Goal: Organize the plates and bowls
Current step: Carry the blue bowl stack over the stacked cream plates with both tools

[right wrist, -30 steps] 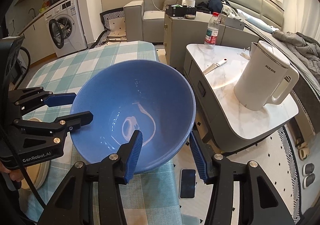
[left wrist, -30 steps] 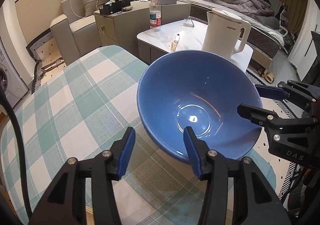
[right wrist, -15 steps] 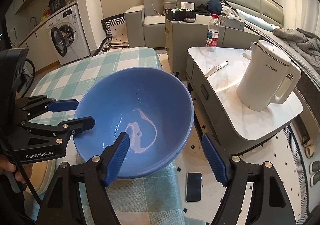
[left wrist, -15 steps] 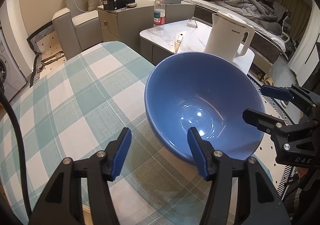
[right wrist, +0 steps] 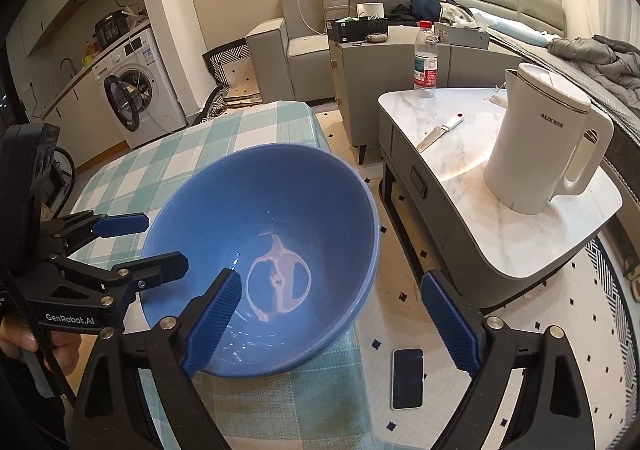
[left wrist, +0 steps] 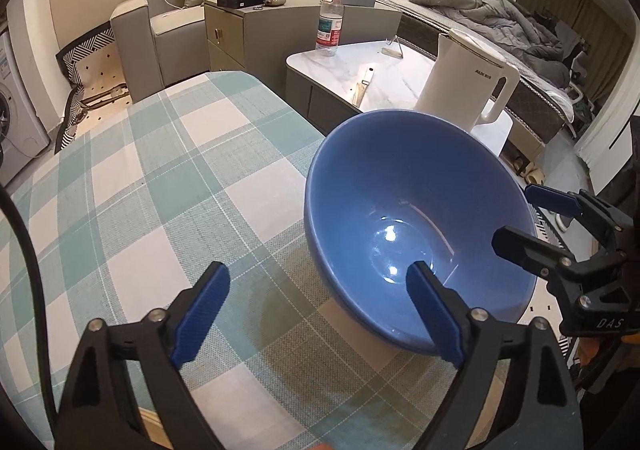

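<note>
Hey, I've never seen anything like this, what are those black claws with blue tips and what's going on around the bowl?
They are hand-held grippers, one in each of a person's hands, each with a camera looking along its fingers. One picture is from the left gripper, the other from the right gripper. A blue bowl sits at the edge of a checked tablecloth. Each gripper straddles the bowl's rim, but both have just been opening and now stand wide, pads off it, so nothing is held. A kettle stands on the side table beyond.

Bare tablecloth left of bowl
</note>
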The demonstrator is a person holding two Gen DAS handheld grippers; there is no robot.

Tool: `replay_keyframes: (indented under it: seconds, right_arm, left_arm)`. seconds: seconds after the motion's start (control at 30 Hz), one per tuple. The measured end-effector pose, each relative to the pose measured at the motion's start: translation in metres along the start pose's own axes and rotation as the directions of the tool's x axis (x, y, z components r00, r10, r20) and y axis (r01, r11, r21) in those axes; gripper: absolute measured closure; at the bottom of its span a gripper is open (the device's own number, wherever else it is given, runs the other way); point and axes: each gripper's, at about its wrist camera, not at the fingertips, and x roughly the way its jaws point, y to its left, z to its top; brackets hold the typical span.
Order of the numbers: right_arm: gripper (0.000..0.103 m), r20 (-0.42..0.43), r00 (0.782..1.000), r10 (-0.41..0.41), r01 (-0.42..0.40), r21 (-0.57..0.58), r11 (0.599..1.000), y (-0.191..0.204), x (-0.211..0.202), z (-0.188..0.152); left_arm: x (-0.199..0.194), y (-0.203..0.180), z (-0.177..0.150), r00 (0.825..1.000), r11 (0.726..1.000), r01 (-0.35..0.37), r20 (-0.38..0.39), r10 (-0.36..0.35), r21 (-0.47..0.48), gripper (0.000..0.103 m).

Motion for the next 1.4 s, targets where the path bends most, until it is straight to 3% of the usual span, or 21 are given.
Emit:
replay_keyframes:
  seconds: [0.1,0.23,0.73,0.9,1.13,1.3,1.4]
  right_arm:
    - [0.008,-0.002,1.000,0.006,-0.006,0.013,1.000,-0.002,0.003,0.000]
    - [0.006,-0.015,1.000,0.011,-0.010,0.032,0.999,-0.006,0.010,0.000]
    - [0.007,-0.017,0.995,0.098,-0.095,0.110,0.989,-0.016,0.023,-0.002]
    - [0.023,-0.028,0.993,0.111,-0.107,0.121,0.987,-0.016,0.027,-0.003]
    - [0.040,-0.028,0.991,0.132,-0.129,0.100,0.987,-0.009,0.026,-0.004]
    - [0.048,-0.028,0.993,0.112,-0.109,0.089,0.990,-0.009,0.025,-0.004]
    - [0.050,-0.027,0.994,0.110,-0.108,0.077,0.991,-0.009,0.023,-0.004]
  left_arm:
    - [0.004,0.001,0.001,1.000,1.000,0.005,-0.012,-0.006,-0.012,0.010]
    - [0.006,0.004,0.001,1.000,1.000,0.004,-0.008,-0.004,-0.025,0.000]
    - [0.014,0.010,0.001,0.998,0.994,0.054,-0.020,-0.056,-0.095,0.000]
    - [0.014,0.007,0.001,0.997,0.994,0.071,-0.013,-0.073,-0.087,0.003]
    - [0.015,0.004,0.000,0.992,0.989,0.124,-0.020,-0.126,-0.080,0.018]
    - [0.015,-0.006,-0.002,0.992,0.992,0.117,-0.042,-0.119,-0.046,0.053]
    - [0.014,-0.011,-0.003,0.993,0.994,0.110,-0.042,-0.111,-0.027,0.061]
